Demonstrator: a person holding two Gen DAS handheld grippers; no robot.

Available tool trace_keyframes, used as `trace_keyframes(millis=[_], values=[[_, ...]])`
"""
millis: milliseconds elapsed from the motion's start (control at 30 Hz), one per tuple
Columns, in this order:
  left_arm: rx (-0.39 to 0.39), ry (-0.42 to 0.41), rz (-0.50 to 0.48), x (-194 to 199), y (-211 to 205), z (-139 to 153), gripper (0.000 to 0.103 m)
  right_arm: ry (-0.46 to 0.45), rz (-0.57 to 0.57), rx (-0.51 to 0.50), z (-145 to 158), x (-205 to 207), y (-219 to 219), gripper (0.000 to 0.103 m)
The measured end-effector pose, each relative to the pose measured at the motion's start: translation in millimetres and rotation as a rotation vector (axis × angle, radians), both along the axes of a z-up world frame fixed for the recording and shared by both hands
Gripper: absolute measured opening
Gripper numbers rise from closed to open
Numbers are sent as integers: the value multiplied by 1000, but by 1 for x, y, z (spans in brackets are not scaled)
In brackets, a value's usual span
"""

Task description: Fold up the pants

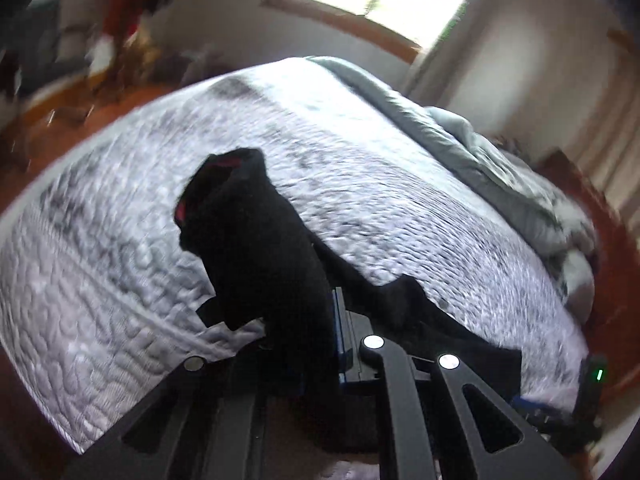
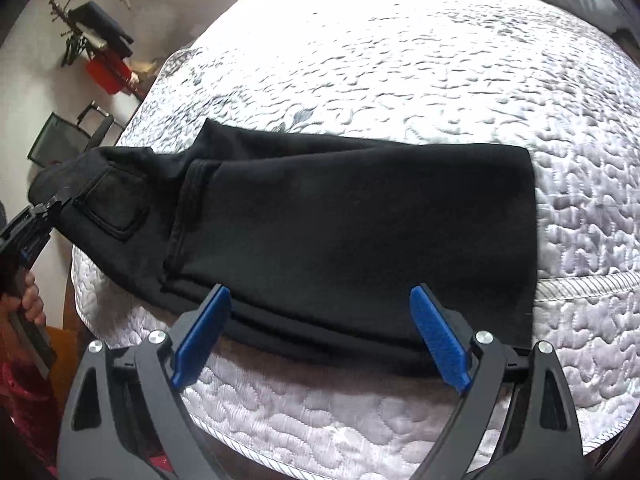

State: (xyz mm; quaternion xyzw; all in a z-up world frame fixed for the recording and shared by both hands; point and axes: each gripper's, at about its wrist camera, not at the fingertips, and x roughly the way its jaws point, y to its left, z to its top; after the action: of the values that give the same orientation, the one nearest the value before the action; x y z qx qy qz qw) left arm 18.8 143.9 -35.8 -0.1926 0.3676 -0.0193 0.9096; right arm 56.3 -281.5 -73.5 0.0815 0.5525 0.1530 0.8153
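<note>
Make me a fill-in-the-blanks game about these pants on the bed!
1. The pants are the colour ____.
2. The pants lie on a quilted white ____.
3. The gripper with wide-open jaws, holding nothing, is the ____ gripper.
4. The left gripper is shut on the end of the pants that has a ____ sewn on it.

Missing words: black; bed; right; pocket

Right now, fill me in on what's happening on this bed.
A person is folding black pants on a quilted bed, a handheld gripper in each hand. The left gripper is shut on the waist end by the back pocket and holds it raised off the quilt. The right gripper is open, its blue pads on either side of the near edge of the folded legs, gripping nothing. That part lies flat, already doubled over.
</note>
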Motion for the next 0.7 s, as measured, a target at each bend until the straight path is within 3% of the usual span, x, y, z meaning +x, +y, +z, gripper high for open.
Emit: trace_keyframes(millis=[300,700], values=[[176,-52,-214,0,-87,13,10,28,-69,35,-10,-1,-21,91],[236,23,-408,0,-159,-15,11,28,-111,38,-11,-3,-43,91]])
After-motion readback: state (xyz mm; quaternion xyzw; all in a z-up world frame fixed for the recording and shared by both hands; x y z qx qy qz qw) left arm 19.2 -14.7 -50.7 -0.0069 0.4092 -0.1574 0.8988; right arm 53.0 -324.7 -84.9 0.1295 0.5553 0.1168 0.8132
